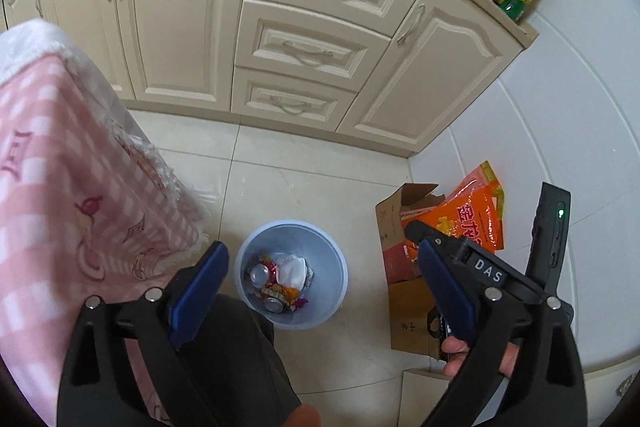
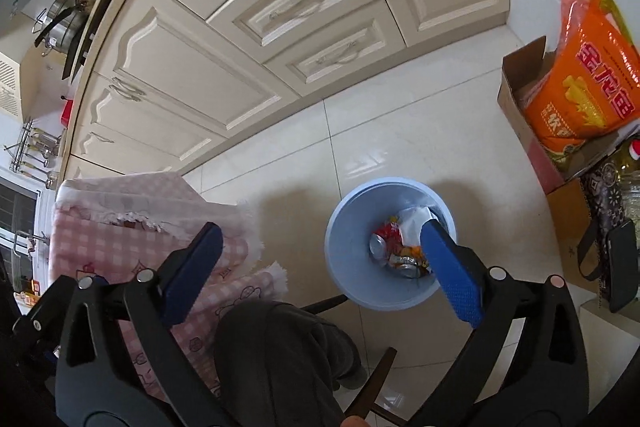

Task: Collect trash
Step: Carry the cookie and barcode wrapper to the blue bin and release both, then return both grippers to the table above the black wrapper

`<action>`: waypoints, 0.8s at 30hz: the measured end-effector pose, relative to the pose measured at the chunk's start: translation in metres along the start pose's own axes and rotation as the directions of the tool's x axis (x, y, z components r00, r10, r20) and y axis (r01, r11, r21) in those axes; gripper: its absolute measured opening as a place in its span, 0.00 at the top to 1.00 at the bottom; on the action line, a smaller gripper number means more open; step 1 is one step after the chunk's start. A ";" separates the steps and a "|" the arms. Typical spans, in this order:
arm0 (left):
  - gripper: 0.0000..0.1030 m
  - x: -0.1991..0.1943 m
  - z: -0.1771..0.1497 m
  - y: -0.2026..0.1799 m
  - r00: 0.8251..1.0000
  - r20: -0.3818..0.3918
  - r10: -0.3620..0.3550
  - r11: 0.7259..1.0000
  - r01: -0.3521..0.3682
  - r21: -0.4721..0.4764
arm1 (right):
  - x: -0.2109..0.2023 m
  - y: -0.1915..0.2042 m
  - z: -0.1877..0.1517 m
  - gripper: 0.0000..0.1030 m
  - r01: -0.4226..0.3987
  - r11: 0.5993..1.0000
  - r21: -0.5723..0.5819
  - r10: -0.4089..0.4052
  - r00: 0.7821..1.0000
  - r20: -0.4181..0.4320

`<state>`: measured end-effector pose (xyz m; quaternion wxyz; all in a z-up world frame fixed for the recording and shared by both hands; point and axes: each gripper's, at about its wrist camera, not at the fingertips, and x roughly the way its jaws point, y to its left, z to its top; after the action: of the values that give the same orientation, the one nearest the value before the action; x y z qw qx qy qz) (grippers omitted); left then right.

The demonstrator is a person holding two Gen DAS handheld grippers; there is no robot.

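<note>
A light blue trash bin (image 1: 338, 267) stands on the tiled floor and holds crushed cans, wrappers and white tissue (image 1: 280, 279). It also shows in the right wrist view (image 2: 348, 223) with the same trash (image 2: 400, 243) inside. My left gripper (image 1: 320, 259) is open and empty, held high above the bin. My right gripper (image 2: 320, 243) is open and empty too, its right finger (image 2: 452, 271) over the bin's rim. The right gripper also appears at the right of the left wrist view, beside a hand.
Cream kitchen cabinets (image 1: 256, 27) run behind the bin. A table with a pink checked cloth (image 1: 60, 187) is at left. A cardboard box (image 1: 390, 227) with an orange bag (image 1: 476, 211) stands at right against the white wall. The person's dark-trousered leg (image 2: 280, 355) is below.
</note>
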<state>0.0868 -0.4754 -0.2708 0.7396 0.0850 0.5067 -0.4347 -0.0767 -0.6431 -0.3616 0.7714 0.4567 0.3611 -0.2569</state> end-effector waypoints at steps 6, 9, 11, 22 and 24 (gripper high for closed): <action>0.08 -0.030 -0.003 -0.007 0.999 0.053 -0.007 1.000 0.005 0.029 | -0.019 0.021 -0.001 0.06 -0.017 0.999 -0.035 0.018 0.999 0.033; 0.07 -0.043 -0.005 -0.012 0.996 0.085 0.029 0.997 -0.034 0.064 | -0.027 0.032 -0.001 0.06 -0.021 0.999 -0.050 0.024 0.998 0.050; 0.07 -0.052 -0.005 -0.013 0.995 0.102 0.017 0.997 -0.024 0.069 | -0.034 0.040 -0.001 0.06 -0.030 0.998 -0.063 0.034 0.997 0.063; 0.07 -0.134 -0.010 0.000 0.958 0.281 0.046 0.992 -0.077 0.099 | -0.087 0.121 -0.006 0.06 -0.073 0.973 -0.218 0.108 0.982 0.152; 0.07 -0.153 -0.012 0.009 0.946 0.319 0.055 0.992 -0.087 0.088 | -0.095 0.141 -0.008 0.06 -0.082 0.963 -0.258 0.127 0.978 0.163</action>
<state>0.0683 -0.3778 -0.1532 0.8211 0.0700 0.3559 -0.4408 -0.0345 -0.5655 -0.2157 0.8645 0.3496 0.2955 -0.2078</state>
